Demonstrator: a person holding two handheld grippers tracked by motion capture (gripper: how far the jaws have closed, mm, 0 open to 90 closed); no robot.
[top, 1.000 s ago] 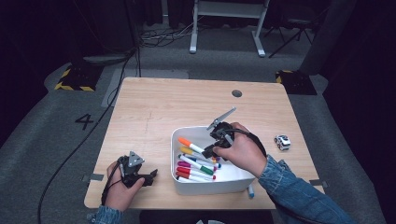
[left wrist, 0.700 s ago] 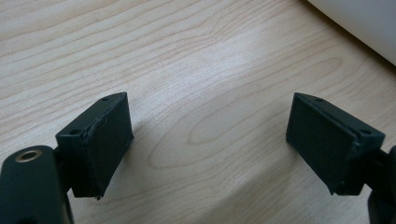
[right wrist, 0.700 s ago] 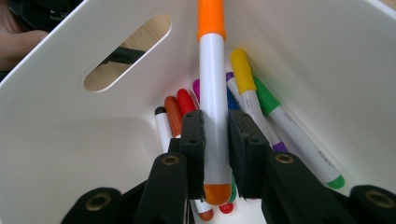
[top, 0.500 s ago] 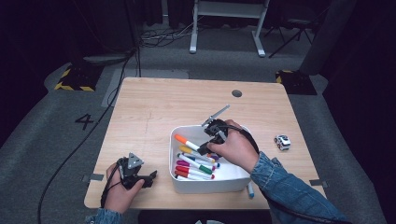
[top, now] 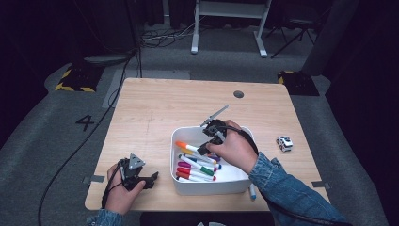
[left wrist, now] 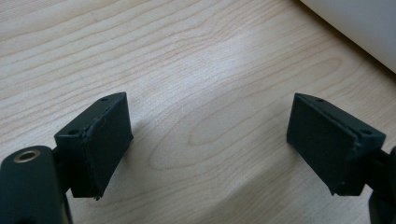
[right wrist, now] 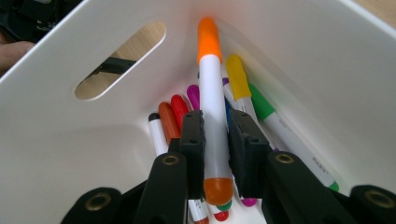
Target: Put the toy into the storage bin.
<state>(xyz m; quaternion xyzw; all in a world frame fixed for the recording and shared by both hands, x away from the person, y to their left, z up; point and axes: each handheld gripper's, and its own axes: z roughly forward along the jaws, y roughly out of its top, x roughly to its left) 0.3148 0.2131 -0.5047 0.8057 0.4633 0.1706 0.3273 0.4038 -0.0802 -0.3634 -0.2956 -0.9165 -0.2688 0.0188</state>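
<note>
A white bin (top: pixel 188 188) (right wrist: pixel 303 60) on the wooden table holds several coloured markers (top: pixel 195 165). My right gripper (top: pixel 203 148) (right wrist: pixel 216 140) reaches into the bin and is shut on an orange-capped white marker (top: pixel 184 146) (right wrist: pixel 212 107), which lies lifted at an angle above the other markers with its cap near the bin's inner corner. My left gripper (top: pixel 151 179) (left wrist: pixel 208 140) rests on the table's near left part, open, with bare wood between its pads (left wrist: pixel 105 140).
A small white toy car (top: pixel 284 143) sits right of the bin. One marker (top: pixel 252 191) lies on the table by the bin's near right corner. A round cable hole (top: pixel 238 94) marks the far side. The bin's side has a handle slot (right wrist: pixel 121 58).
My right gripper has moved left inside the bin with the orange-capped marker in it, and the marker has tilted. My left gripper has stayed put.
</note>
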